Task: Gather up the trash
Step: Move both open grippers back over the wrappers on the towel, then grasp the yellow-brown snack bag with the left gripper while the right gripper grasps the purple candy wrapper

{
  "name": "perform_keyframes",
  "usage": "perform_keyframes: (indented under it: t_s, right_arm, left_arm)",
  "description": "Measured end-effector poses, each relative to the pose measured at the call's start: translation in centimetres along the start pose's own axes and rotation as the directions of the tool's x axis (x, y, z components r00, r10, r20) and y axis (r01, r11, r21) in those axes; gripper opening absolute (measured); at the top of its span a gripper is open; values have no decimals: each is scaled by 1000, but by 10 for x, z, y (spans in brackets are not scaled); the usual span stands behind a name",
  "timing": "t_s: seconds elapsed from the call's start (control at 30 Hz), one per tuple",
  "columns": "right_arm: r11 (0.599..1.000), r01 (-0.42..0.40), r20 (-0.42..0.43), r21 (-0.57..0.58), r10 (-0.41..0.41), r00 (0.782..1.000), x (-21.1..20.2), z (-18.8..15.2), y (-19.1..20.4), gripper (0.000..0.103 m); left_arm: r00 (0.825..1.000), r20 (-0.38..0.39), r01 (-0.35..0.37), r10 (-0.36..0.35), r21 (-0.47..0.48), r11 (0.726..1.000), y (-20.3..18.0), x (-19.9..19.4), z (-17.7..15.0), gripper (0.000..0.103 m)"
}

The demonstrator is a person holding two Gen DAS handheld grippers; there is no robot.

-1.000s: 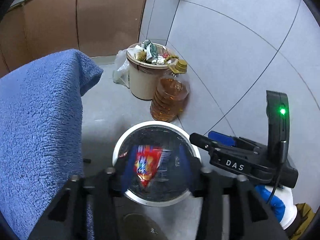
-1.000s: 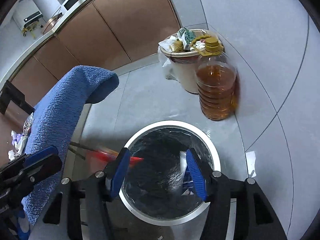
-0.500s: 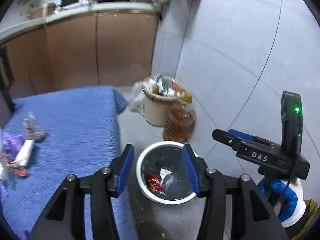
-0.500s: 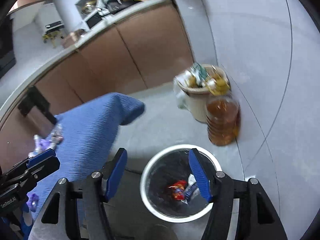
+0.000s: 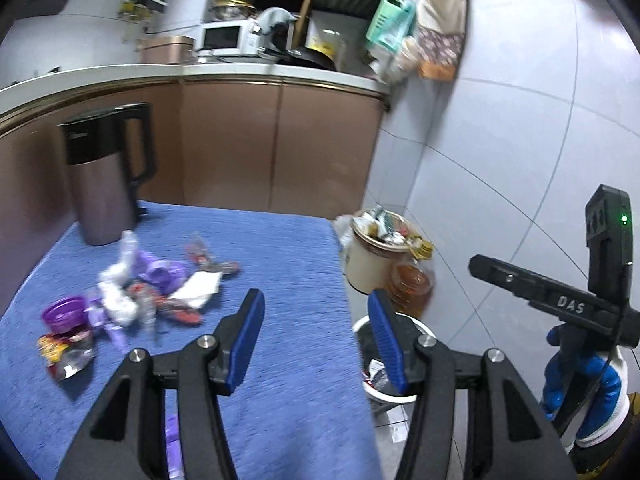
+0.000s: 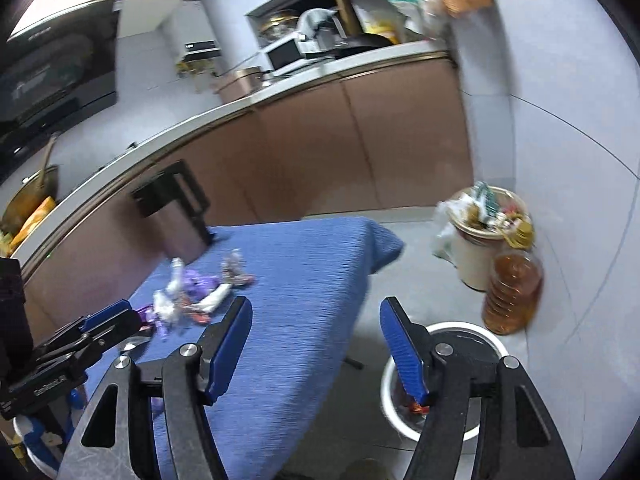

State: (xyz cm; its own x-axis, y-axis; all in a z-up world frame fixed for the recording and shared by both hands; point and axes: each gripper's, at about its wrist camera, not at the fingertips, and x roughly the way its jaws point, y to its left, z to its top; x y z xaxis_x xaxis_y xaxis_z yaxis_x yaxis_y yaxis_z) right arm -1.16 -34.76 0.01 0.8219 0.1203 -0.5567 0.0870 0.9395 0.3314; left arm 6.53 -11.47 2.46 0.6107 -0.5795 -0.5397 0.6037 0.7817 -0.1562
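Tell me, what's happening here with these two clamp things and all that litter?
A person holds a left gripper and a right gripper, clearing trash. Both are open and empty, their jaws having just been opening. A few wrappers already lie in the white bin on the floor. A pile of wrappers remains on the blue cloth, beside a kettle.

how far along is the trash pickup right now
Done: a few wrappers, one red, already lie in the white round bin with the black liner on the floor. In hand: nothing; the left gripper and right gripper are both open and empty, the left's jaws having just been opening. Left: a heap of purple, white and red wrappers on the blue towel-covered table, beside the steel kettle.
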Motion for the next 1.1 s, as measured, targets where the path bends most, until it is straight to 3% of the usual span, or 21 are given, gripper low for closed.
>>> perform_keyframes:
  t_s: [0.27,0.37,0.6,0.8,0.93,1.1]
  right_arm:
    - [989,-98,-67,-108,91,994,7,-8,68,64]
    - [981,-137,-107,-139,123,987,17,-17,93,65]
    - [953,-217,-219,-210,170,961,47,-43,141,68]
    - [923,-295,-348,-249,199,916,79,-65,180,72]
    - [905,-342,-434,-255,209,876,100,-81,197,73]
    - [893,-363,-497,-266,196,846,121,-98,210,73]
  left_arm:
    - [996,29,-84,87,-97,992,66,-48,-29,54]
    - [990,23,-133,137,-146,980,98,-63,-48,60]
    - [968,5,-242,250,-233,942,158,-86,-80,65]
    - [945,-43,-322,324,-287,902,199,-87,-106,66]
    - [942,-80,-334,327,-335,881,221,-78,-116,66]
    - [941,-92,-336,325,-355,872,239,-63,-110,66]
